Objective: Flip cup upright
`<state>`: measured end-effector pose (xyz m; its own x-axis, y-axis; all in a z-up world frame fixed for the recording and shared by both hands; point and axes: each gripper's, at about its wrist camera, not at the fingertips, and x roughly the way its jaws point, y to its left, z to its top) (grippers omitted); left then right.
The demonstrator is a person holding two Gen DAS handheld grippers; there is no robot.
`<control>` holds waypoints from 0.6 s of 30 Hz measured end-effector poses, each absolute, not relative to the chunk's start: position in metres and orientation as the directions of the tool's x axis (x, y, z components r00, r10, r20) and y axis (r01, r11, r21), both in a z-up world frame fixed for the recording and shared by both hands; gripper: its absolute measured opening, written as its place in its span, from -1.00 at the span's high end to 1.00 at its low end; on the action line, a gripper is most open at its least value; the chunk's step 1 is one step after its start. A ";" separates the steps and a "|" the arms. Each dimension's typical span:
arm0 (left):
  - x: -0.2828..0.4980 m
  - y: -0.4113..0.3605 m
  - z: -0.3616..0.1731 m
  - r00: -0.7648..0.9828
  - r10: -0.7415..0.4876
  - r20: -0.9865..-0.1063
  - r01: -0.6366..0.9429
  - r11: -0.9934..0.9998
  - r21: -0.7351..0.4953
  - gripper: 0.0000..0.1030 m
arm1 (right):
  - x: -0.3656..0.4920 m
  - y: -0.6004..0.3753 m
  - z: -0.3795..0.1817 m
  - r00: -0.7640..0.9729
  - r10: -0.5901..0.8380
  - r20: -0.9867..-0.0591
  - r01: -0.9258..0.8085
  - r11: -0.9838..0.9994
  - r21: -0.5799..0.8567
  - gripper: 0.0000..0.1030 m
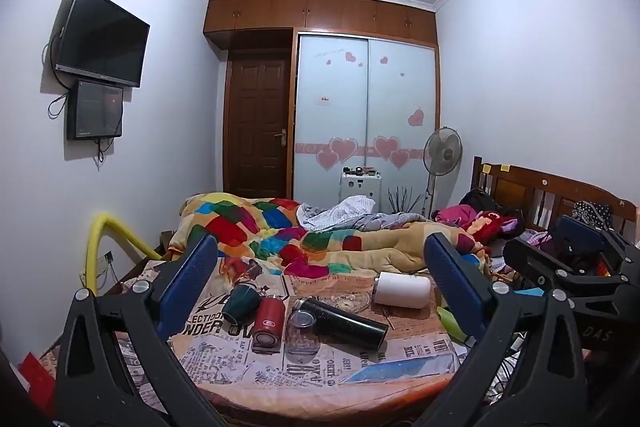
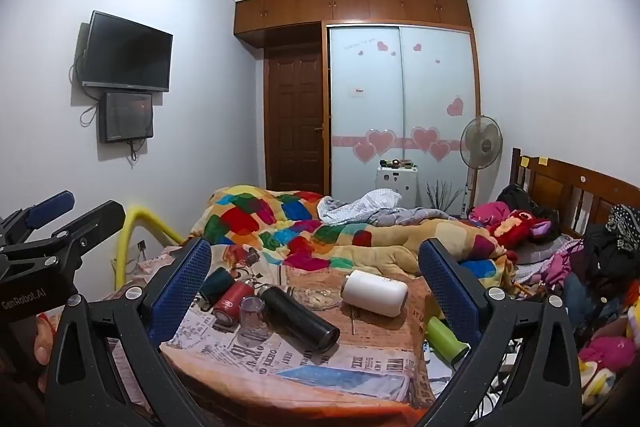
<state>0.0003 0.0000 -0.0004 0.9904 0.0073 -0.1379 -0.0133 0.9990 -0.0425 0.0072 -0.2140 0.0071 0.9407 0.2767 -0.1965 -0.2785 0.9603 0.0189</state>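
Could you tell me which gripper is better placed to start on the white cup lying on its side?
Probably the right gripper: the white cup lies nearer its open fingers' midline, while it sits right of centre for the left gripper, also open.

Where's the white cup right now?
The white cup lies on its side at the far right of the newspaper-print table, just right of the glass dish and beyond the black flask. Neither gripper is touching it.

Both wrist cams sit side by side, facing wardrobe [image 1: 364, 115] across bed; share newspaper-print bench [image 2: 360, 359], fairly near.
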 end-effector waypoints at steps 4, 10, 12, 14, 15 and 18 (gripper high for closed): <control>-0.001 -0.001 0.001 0.991 0.004 -0.132 -0.010 0.999 -0.042 -1.00 | 0.008 -0.214 0.007 0.942 0.276 -0.193 -0.277 0.961 0.023 -1.00; 0.002 -0.004 0.001 0.991 0.003 -0.134 -0.009 0.999 -0.049 -1.00 | 0.012 -0.213 0.008 0.942 0.276 -0.191 -0.276 0.961 0.027 -1.00; 0.002 -0.003 0.001 0.991 0.002 -0.132 -0.009 0.999 -0.051 -1.00 | 0.011 -0.212 0.010 0.941 0.280 -0.188 -0.280 0.960 0.027 -1.00; 0.001 0.000 0.003 0.991 0.001 -0.133 -0.008 0.999 -0.054 -1.00 | 0.008 -0.212 0.012 0.943 0.279 -0.183 -0.279 0.960 0.025 -1.00; 0.002 0.000 0.003 0.991 0.001 -0.135 -0.009 0.998 -0.055 -1.00 | 0.008 -0.212 0.012 0.943 0.279 -0.183 -0.279 0.960 0.025 -1.00; 0.002 0.001 0.002 0.990 -0.001 -0.139 -0.007 0.998 -0.057 -1.00 | 0.007 -0.212 0.010 0.943 0.279 -0.180 -0.279 0.960 0.025 -1.00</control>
<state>0.0022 0.0008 0.0023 0.9903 -0.0007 -0.1391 -0.0073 0.9984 -0.0567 0.0066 -0.2124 0.0099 0.9431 0.2793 -0.1804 -0.2794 0.9598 0.0255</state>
